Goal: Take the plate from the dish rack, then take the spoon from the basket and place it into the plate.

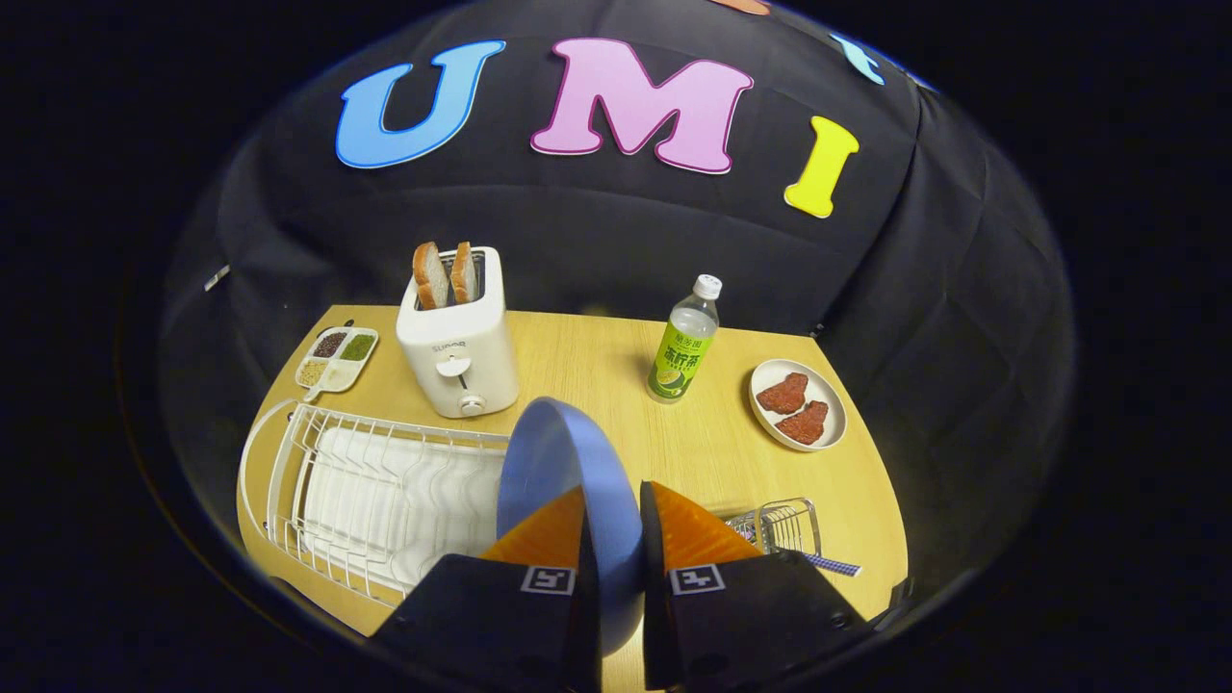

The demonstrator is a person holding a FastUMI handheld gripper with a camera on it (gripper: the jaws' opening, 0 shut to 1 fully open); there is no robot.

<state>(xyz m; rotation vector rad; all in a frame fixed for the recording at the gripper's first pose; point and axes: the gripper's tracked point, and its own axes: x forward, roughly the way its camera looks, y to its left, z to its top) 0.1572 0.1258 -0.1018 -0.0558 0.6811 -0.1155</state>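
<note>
The gripper [613, 525] clamps a blue plate [558, 462] on edge, rim running toward 12 o'clock, above the wooden table [597, 366]; white dish rack [375, 491] at 9 o'clock.

Blue plate [558, 462] between the fingers. White wire dish rack [385, 491] just beside them, white toaster [457, 351] with brown-crusted bread beyond. Clear bottle [685, 342], green label, white cap. White dish [799, 404] with red-brown pieces. Silver wire basket [784, 525], blue-checked handle [833, 565] sticking out. Light wood table [597, 366].

Tool [613, 525] hides part of the basket [782, 526]; spoon's bowl unseen
</note>
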